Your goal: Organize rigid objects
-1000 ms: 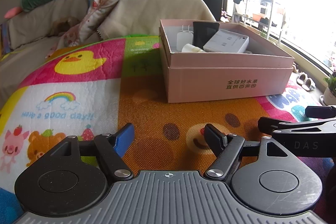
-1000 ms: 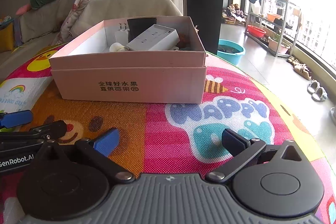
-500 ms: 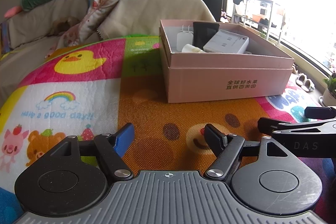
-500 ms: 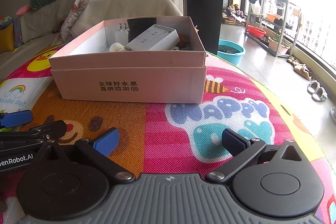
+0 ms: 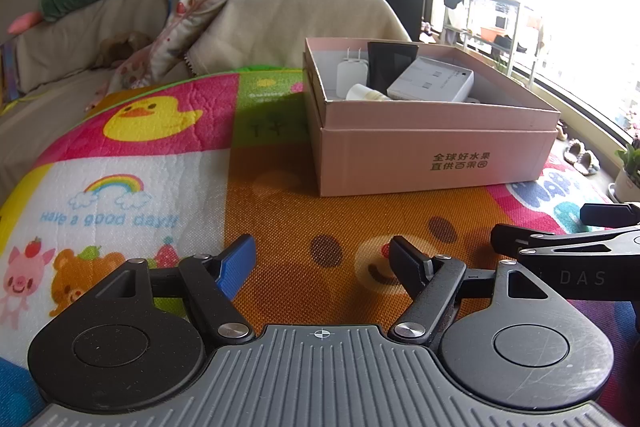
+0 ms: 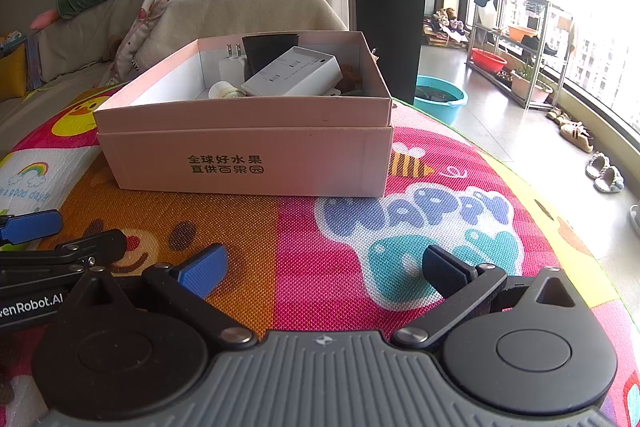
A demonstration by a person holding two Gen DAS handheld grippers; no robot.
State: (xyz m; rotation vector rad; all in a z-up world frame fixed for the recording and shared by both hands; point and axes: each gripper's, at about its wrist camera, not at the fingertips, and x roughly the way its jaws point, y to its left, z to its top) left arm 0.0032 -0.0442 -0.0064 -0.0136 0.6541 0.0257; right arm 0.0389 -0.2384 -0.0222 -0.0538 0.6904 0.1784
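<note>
Spreading wide, both tools (image 5: 322, 263) (image 6: 324, 267), box (image 6: 248, 163) ahead

The right hand-held gripper (image 6: 323, 267), jaws spread wide and holding nothing, rests low over a colourful play mat (image 6: 400, 227), with an open pink cardboard box (image 6: 248, 155) at 12 o'clock holding a white power strip (image 6: 294, 77), a white plug adapter (image 6: 232, 67) and a black slab (image 6: 268, 49).
</note>
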